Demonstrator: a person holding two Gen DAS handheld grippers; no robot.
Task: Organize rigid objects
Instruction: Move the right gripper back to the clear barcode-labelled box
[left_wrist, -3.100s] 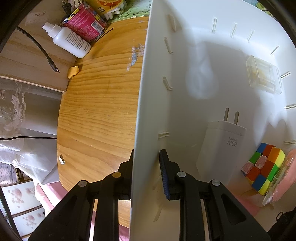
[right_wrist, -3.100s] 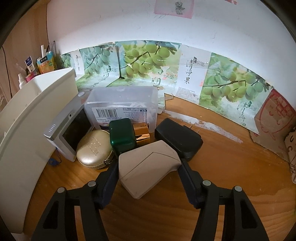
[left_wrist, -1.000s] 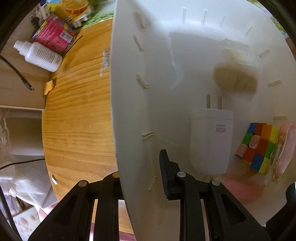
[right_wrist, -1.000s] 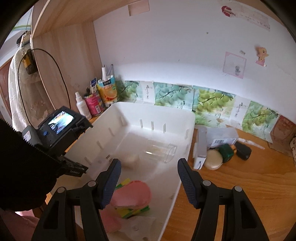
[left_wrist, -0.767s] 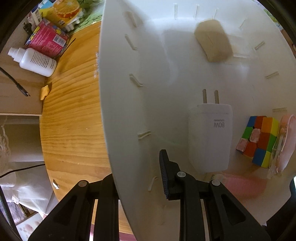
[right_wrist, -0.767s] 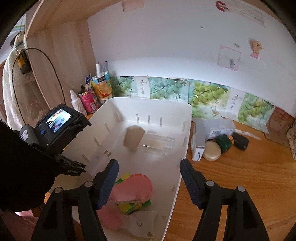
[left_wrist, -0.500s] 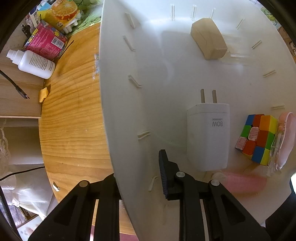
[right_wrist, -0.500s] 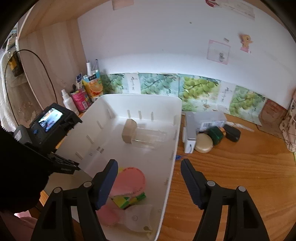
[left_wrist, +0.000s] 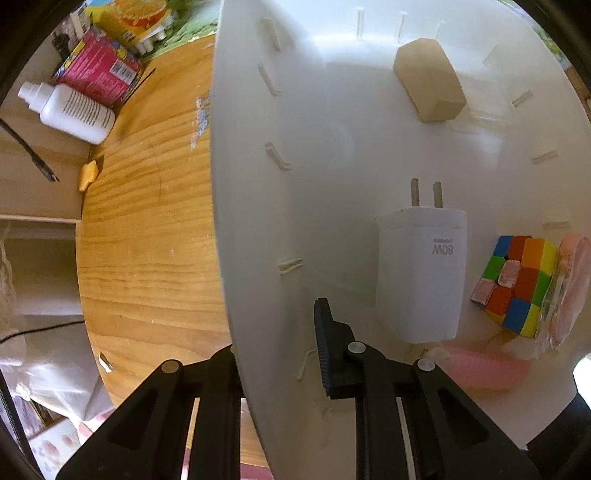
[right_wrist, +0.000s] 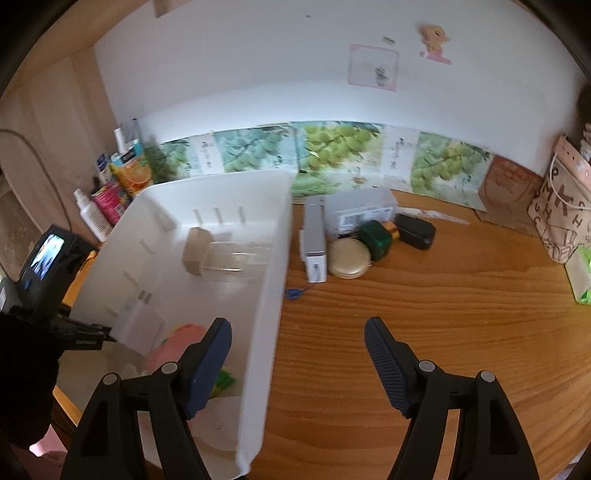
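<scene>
Clamping the near side wall of the white bin (left_wrist: 258, 221), the left hand-held gripper (left_wrist: 275, 343) has one finger inside and one outside. The right hand-held gripper (right_wrist: 297, 354) hangs wide and empty above the bin's right rim and the tabletop (right_wrist: 443, 314). Inside the bin, in the left wrist view, a white 80W charger (left_wrist: 421, 273) lies at 3 o'clock from the clamped spot, a colour cube (left_wrist: 513, 280) and a pink round case (left_wrist: 569, 284) beyond it, a tan block (left_wrist: 428, 85) at 1 o'clock against a clear box (left_wrist: 480, 107). On the tabletop at 12 o'clock of the right hand-held gripper sit a gold compact (right_wrist: 349, 258), a green box (right_wrist: 376, 236), a black case (right_wrist: 415, 227) and a silver device (right_wrist: 314, 243). Grape-print paper (right_wrist: 325, 147) lines the wall.
</scene>
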